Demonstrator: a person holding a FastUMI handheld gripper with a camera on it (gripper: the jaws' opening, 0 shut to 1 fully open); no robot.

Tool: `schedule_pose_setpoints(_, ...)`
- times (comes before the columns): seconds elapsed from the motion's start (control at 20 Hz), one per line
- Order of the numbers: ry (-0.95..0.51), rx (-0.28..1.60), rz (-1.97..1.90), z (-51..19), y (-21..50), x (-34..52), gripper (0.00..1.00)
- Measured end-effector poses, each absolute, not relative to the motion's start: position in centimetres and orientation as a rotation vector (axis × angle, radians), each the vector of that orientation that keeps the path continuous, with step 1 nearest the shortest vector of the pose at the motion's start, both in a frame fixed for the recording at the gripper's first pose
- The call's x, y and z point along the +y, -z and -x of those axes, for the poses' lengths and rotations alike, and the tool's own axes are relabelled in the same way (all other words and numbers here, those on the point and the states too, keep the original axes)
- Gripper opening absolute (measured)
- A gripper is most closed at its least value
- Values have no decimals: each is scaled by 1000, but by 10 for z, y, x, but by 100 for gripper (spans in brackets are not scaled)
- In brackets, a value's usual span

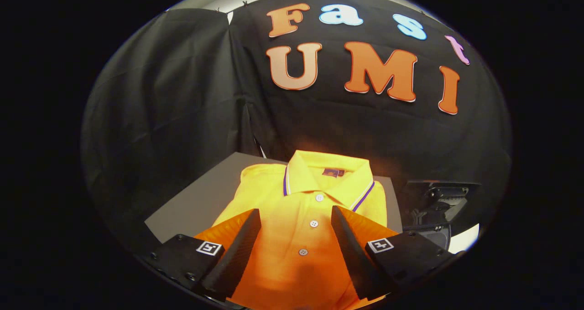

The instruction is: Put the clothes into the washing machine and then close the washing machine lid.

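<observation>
**Desk:** What's nearest the lens, and where does the job stand?

**Photographer:** The gripper (295, 221) hangs low over a folded yellow polo shirt (310, 209), its two fingers spread wide and clasping nothing. The button placket runs up the gap between them. Whether the tips touch the cloth cannot be told. Nothing has gone into a washer yet, so by my reading the loading and the lid-closing are all still ahead.

**Desk:** And the pose?

**Photographer:** Angled down and forward along the shirt's front, centred on the buttons, tips short of the collar. It looks set up for a pinch at the chest.

**Desk:** Beyond that?

**Photographer:** The shirt lies flat on a grey board (196, 200), collar pointing away. Just past the right finger sits a dark fixture (438, 200), too unclear to call it the washing machine.
</observation>
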State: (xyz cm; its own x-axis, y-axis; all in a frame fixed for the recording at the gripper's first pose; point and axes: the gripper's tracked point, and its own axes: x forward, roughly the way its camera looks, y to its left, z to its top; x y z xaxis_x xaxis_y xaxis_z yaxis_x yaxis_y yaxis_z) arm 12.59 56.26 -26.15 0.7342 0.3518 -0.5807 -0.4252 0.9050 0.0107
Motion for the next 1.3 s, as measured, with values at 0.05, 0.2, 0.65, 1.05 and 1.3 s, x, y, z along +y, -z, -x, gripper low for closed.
schedule_pose_setpoints(0.05, -429, 641, 125, -124, 271, 563, 100)
schedule_pose_setpoints(0.2, -446, 634, 130, -131, 286, 570, 99)
schedule_pose_setpoints(0.65, -598, 663, 151, -114, 288, 582, 66)
schedule_pose_setpoints(1.05, -672, 619, 61, -110, 281, 583, 17)
schedule_pose_setpoints(1.3, -678, 504, 128, -102, 280, 575, 17)
